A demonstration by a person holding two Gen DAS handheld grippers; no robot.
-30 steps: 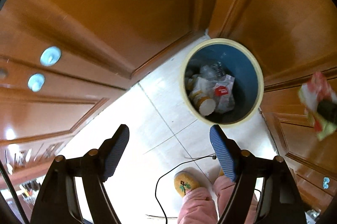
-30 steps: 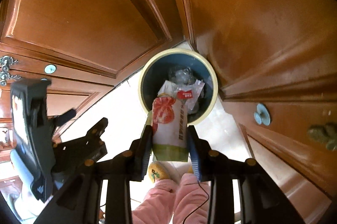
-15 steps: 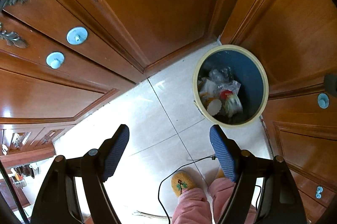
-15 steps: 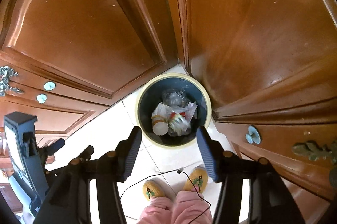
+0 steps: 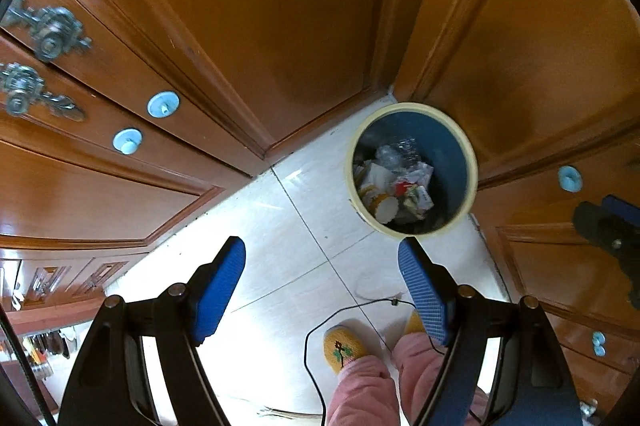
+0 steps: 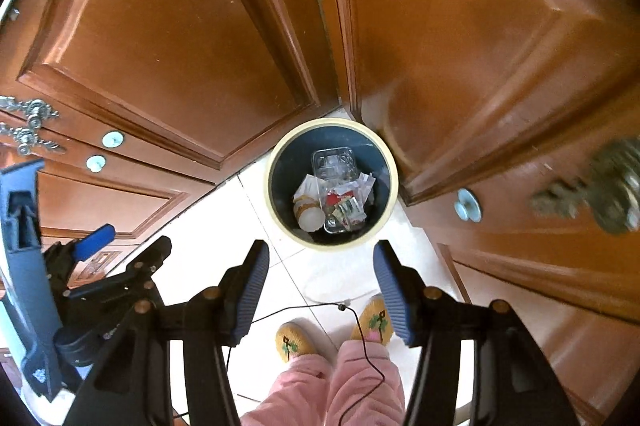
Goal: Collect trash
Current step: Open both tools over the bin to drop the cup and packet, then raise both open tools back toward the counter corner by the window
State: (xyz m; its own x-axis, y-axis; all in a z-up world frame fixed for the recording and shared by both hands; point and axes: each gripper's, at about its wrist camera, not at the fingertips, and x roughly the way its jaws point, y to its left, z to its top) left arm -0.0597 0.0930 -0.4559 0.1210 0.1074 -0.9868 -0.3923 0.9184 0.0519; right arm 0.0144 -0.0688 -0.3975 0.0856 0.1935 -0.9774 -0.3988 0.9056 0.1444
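Note:
A round blue bin with a cream rim [image 5: 460, 145] [image 6: 276, 214] stands on the tiled floor in the corner of wooden cabinets. It holds trash: wrappers, a clear plastic tray [image 6: 333, 158], a yellow-and-white cup [image 6: 308, 216] and a red-and-green packet [image 6: 349, 209] [image 5: 416, 195]. My left gripper [image 5: 322, 260] is open and empty, high above the floor, left of the bin. My right gripper [image 6: 320, 264] is open and empty, high above the bin's near rim. The left gripper also shows at the left of the right wrist view [image 6: 96, 238].
Brown wooden cabinet doors [image 6: 168, 37] with blue round knobs [image 5: 163, 104] surround the bin. The person's yellow slippers [image 6: 294, 342] and pink trousers [image 6: 332, 386] are below the grippers. A thin black cable [image 5: 316, 330] hangs over the white tiles [image 5: 272, 226].
My right gripper opened and the red-and-green packet dropped into the bin. Both grippers have risen, so the bin looks smaller and farther away.

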